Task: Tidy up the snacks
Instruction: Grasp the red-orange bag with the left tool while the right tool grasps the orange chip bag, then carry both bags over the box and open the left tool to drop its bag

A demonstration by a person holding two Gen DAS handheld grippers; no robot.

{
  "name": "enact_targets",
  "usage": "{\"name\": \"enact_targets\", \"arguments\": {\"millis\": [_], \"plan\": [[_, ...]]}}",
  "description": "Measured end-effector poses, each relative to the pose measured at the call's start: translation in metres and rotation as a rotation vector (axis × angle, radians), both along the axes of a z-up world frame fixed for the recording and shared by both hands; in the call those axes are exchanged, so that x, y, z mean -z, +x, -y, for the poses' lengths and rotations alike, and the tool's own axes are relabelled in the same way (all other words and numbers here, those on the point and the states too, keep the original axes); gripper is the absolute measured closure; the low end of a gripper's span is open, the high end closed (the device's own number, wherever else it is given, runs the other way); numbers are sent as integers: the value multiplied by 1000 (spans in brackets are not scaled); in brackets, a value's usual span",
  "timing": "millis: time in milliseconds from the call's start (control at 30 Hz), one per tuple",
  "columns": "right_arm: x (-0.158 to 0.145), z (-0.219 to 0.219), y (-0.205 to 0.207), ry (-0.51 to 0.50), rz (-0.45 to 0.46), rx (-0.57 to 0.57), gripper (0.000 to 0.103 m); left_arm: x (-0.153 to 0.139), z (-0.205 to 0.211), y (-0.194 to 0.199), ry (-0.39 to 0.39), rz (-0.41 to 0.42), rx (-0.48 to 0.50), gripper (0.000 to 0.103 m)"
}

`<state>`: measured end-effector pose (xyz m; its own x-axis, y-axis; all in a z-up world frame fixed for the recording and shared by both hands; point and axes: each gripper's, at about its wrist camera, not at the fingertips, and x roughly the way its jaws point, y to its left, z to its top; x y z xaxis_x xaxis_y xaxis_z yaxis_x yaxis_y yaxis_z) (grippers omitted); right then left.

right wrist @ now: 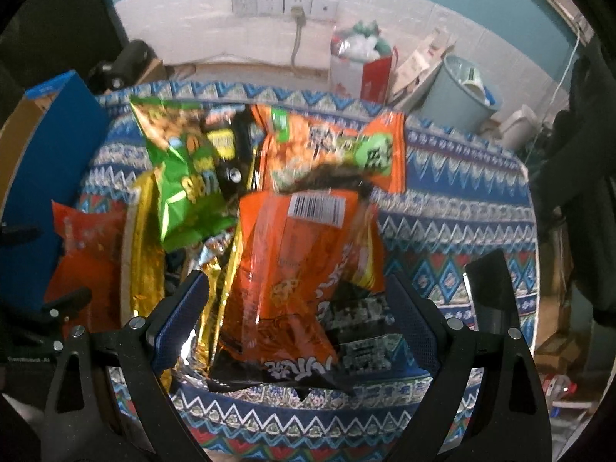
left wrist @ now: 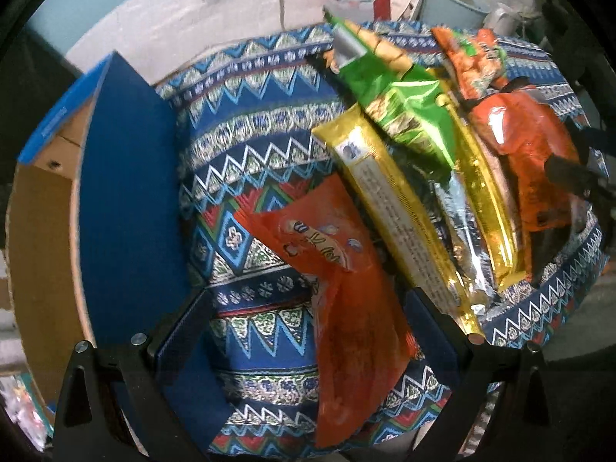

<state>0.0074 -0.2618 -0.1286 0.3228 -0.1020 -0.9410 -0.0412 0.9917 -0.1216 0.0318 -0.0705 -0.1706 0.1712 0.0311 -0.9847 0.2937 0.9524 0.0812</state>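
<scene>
Two grippers: we hold both with jaws spread wide, nothing clamped in either.
Left gripper (left wrist: 308,350): we straddle a red-orange packet (left wrist: 346,308) lying on the patterned cloth (left wrist: 250,146); its long axis runs away from us, roughly along the fingers.
Right gripper (right wrist: 296,319): we straddle an orange barcode packet (right wrist: 296,261) atop the snack pile, long axis likewise pointing away.
Pile: a green bag (right wrist: 184,181) and a gold packet (left wrist: 392,211) lie between the two.
Box: the blue carton (left wrist: 127,200) stands just left of the left gripper.
Judgement: our left hand is nearer the carton, so its packet likely goes first.
</scene>
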Motion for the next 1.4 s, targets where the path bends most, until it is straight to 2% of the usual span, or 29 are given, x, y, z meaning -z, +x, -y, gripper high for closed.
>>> {"name": "enact_targets", "arguments": {"millis": [267,467,533,600,633,700,767,867,1067,1300,1400], "plan": [[32,4,5,-20,-65,0,12,26,-5,14,-17,-37,-43,4],[46,5,8,-15,-88,-20,12,44,-8,20,-71,-76,-56,25],[50,4,7,-4,-100,-38,17,46,-7,21,-63,-63,-50,29],[51,3,7,17,-117,-61,34,47,-6,20,-42,-43,-40,38],[51,3,6,12,-119,-67,34,47,-7,20,-28,-35,-42,41],[48,5,5,19,-114,-71,42,45,-10,19,-11,-17,-47,56],[45,5,2,37,-112,-64,46,44,-15,18,-11,-6,-48,62],[36,6,0,39,-97,-61,47,41,-19,17,-44,-6,-42,64],[13,-2,-2,23,-40,-90,48,20,-13,5,-48,36,0,65],[-15,-10,-2,24,25,-113,48,-21,-4,-3,-63,108,36,65],[-25,-14,-3,38,50,-112,48,-36,1,-19,-52,146,55,65]]}}
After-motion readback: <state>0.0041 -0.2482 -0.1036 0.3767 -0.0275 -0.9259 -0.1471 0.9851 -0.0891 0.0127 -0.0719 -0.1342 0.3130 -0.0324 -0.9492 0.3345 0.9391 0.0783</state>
